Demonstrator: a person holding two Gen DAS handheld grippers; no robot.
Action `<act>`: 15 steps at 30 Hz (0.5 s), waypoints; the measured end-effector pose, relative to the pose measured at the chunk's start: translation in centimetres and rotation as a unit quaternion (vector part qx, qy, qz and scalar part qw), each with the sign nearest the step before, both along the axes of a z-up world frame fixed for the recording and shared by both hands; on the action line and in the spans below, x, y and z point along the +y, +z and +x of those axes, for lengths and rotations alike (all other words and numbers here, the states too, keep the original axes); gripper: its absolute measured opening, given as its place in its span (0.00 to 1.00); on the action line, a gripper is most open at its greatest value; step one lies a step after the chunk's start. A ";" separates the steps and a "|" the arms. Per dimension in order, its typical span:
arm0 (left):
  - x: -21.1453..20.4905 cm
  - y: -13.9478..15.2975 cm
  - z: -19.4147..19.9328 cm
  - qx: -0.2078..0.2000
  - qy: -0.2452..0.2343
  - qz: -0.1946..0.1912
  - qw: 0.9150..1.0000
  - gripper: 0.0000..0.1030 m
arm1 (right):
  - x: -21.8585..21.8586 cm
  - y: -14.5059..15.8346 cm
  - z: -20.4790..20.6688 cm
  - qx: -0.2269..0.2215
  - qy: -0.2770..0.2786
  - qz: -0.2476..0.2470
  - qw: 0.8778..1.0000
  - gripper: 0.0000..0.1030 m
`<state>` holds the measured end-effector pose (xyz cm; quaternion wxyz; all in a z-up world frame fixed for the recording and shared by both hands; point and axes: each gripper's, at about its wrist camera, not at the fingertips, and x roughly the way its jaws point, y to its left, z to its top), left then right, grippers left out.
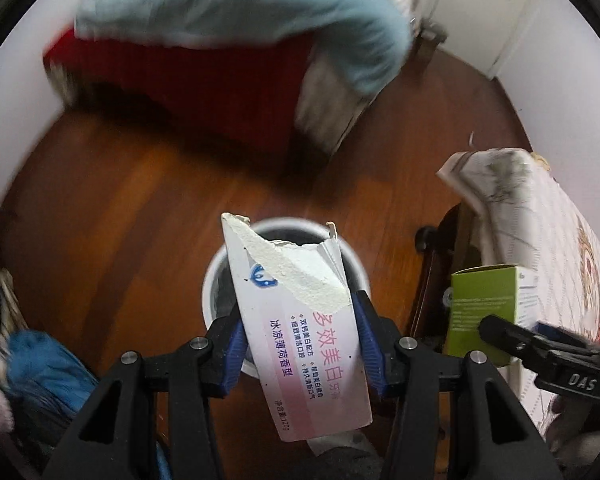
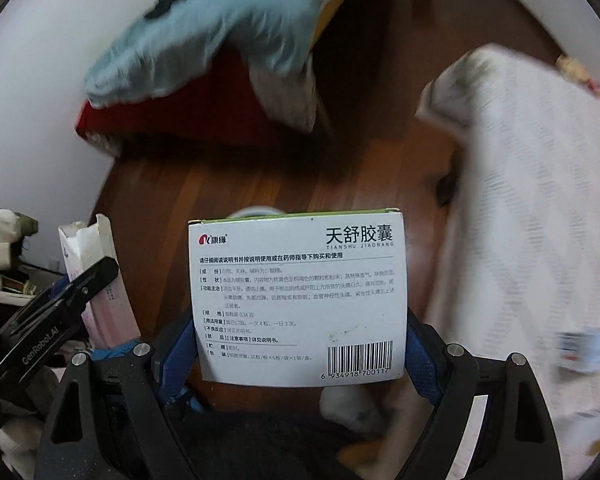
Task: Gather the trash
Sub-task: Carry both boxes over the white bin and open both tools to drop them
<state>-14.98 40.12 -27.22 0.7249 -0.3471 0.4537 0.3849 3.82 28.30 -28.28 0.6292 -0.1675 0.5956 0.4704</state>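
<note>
Left gripper (image 1: 298,344) is pinching the torn toothpaste box (image 1: 300,320) across its width, blue pads on both long sides, box pointing forward. Right gripper (image 2: 300,344) is clamped on the medicine box (image 2: 298,300) the same way, printed back panel and barcode facing my camera. Both pieces of trash are off the floor, in my grips.

Handling, as I judge it: both are thin cardboard and look very light, likely empty. The toothpaste box has its top ripped open and a layer peeled off, so it will crush easily if I squeeze harder; the grip near the middle of its length looks fine. The medicine box is squarer and stiffer, held by its side edges, glossy so it could slip.

Just beyond the toothpaste box, the white bin (image 1: 216,276) sits on the wooden floor (image 1: 120,200), its rim showing on both sides of the box, so that one looks lined up for a drop. In the right wrist view only a sliver of rim peeks over the medicine box.

Further out: white patterned bedding (image 1: 532,216) to the right, a red cushion with a light blue cloth (image 1: 260,12) on it at the back, all blurred.
</note>
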 end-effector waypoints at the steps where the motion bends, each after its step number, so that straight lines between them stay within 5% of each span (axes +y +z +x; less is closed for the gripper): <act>1: 1.4 -2.0 -0.2 0.001 0.003 -0.028 1.000 0.45 | 0.8 -1.1 -0.3 0.007 0.000 -0.008 1.000 0.86; 6: 4.7 -7.7 -0.7 -0.015 0.022 -0.103 0.994 0.48 | 5.5 -8.0 -2.0 0.051 0.008 -0.055 0.997 0.86; 11: 6.6 -10.0 -0.8 0.000 0.037 -0.123 0.992 0.53 | 8.4 -11.7 -3.0 0.052 0.024 -0.077 0.995 0.86; 14: 7.7 -10.2 -1.5 0.008 0.046 -0.111 0.993 0.90 | 10.4 -13.0 -3.1 0.054 0.028 -0.082 0.995 0.87; 15: 7.9 -10.1 -1.7 0.011 0.051 -0.105 0.993 0.94 | 10.5 -13.2 -3.1 0.055 0.029 -0.083 0.995 0.88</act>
